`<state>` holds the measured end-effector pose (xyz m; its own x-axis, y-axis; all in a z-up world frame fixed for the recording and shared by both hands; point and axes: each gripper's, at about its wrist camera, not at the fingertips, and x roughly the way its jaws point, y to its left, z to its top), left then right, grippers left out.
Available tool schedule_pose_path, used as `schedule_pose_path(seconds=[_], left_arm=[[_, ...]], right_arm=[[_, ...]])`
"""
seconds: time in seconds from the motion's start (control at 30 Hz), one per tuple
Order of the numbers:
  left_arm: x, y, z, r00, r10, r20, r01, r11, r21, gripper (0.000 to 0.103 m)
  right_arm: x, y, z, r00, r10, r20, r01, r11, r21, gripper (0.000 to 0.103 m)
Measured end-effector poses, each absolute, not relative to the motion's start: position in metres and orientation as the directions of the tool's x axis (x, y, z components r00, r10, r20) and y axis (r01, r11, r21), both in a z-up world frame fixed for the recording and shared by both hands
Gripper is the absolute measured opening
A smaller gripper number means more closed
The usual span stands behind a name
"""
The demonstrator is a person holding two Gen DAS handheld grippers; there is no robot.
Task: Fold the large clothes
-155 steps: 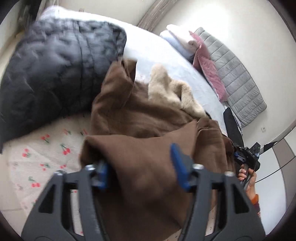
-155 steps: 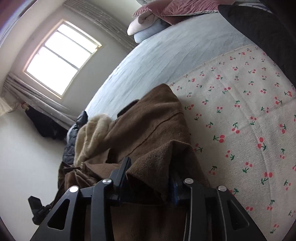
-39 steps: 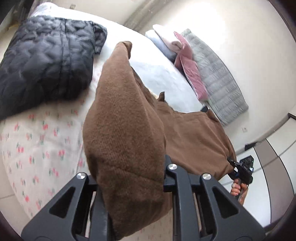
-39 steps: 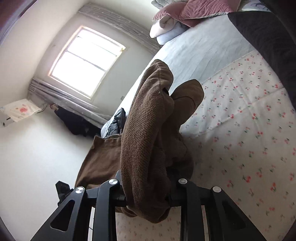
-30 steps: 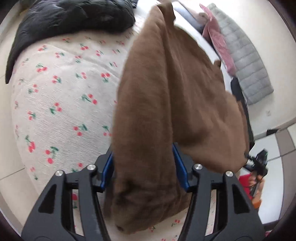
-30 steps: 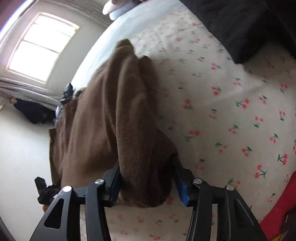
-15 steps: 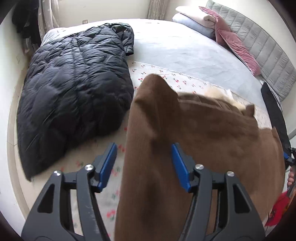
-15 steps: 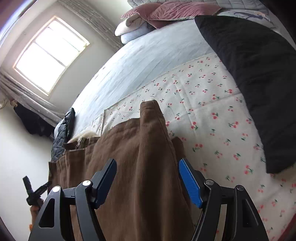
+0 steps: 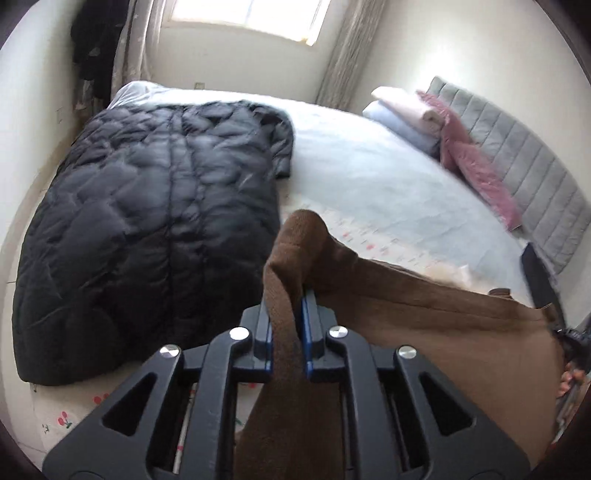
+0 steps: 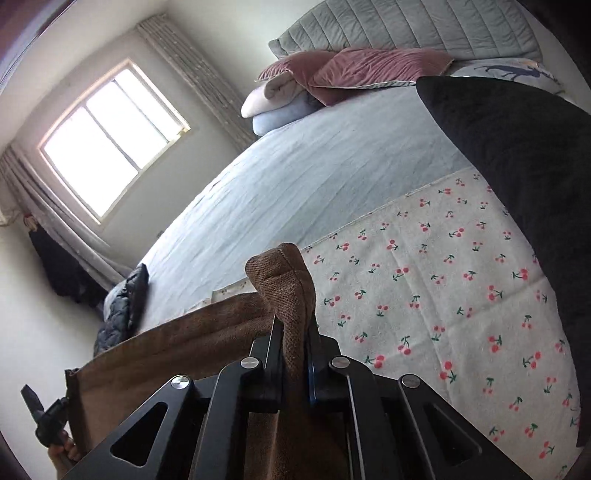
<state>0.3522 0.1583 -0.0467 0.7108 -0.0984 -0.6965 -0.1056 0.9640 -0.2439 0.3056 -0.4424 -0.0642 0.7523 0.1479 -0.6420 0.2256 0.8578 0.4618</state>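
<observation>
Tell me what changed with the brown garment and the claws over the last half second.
Both claws closed: half a second ago each was open around the brown garment; now the left claw and right claw each pinch a folded corner, with the top edge stretched between them and lifted higher above the cherry-print sheet. The black puffer jacket and the pillows stayed where they were.

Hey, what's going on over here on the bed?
A person is folding a large brown garment over the bed, with a handheld gripper in each hand. The left gripper and the right gripper each have their jaws shut on a bunched corner of it, so the fabric hangs stretched between them above the cherry-print sheet. A black quilted coat lies flat on the bed beside it, and pillows are stacked at the grey headboard.
</observation>
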Motion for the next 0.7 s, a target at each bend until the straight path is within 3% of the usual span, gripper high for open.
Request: schedule_pose_path(seconds=[0.07, 0.13, 0.23, 0.27, 0.33, 0.37, 0.4, 0.57, 0.63, 0.7], left_arm=[[0.363, 0.171, -0.078, 0.649, -0.055, -0.759, -0.203, 0.949, -0.243, 0.019], [0.363, 0.193, -0.087, 0.635, -0.058, -0.77, -0.284, 0.91, -0.303, 0.014], [0.351, 0.203, -0.072, 0.64, -0.052, -0.767, -0.305, 0.899, -0.315, 0.011], [0.347, 0.203, -0.064, 0.653, -0.043, -0.756, -0.297, 0.904, -0.308, 0.015], [0.328, 0.192, -0.041, 0.686, -0.019, -0.728, -0.268, 0.923, -0.276, 0.036], [0.319, 0.183, -0.027, 0.709, 0.002, -0.705, -0.25, 0.936, -0.249, 0.057], [0.314, 0.174, -0.018, 0.726, 0.007, -0.688, -0.231, 0.944, -0.235, 0.068], [0.292, 0.101, 0.006, 0.742, -0.111, -0.662, -0.024, 0.981, -0.192, 0.086], [0.287, 0.079, -0.002, 0.727, -0.159, -0.668, 0.046, 0.982, -0.184, 0.086], [0.286, 0.073, -0.025, 0.698, -0.109, -0.708, 0.035, 0.992, -0.119, 0.086]], right_arm=[[0.323, -0.432, -0.088, 0.696, 0.076, -0.714, 0.269, 0.894, 0.358, 0.01], [0.326, -0.43, -0.113, 0.641, 0.049, -0.766, 0.303, 0.901, 0.311, 0.017], [0.315, -0.436, -0.116, 0.638, 0.039, -0.769, 0.331, 0.888, 0.319, 0.029], [0.31, -0.437, -0.109, 0.645, 0.019, -0.764, 0.342, 0.887, 0.311, 0.032], [0.293, -0.435, -0.086, 0.684, -0.019, -0.729, 0.343, 0.891, 0.298, 0.046], [0.283, -0.432, -0.074, 0.707, -0.033, -0.707, 0.336, 0.895, 0.294, 0.051], [0.277, -0.427, -0.064, 0.723, -0.038, -0.69, 0.328, 0.898, 0.294, 0.059], [0.261, -0.36, -0.034, 0.742, 0.048, -0.669, 0.169, 0.952, 0.256, 0.071], [0.265, -0.34, -0.041, 0.733, 0.08, -0.675, 0.121, 0.962, 0.244, 0.074], [0.273, -0.343, -0.063, 0.701, 0.052, -0.712, 0.161, 0.96, 0.229, 0.074]])
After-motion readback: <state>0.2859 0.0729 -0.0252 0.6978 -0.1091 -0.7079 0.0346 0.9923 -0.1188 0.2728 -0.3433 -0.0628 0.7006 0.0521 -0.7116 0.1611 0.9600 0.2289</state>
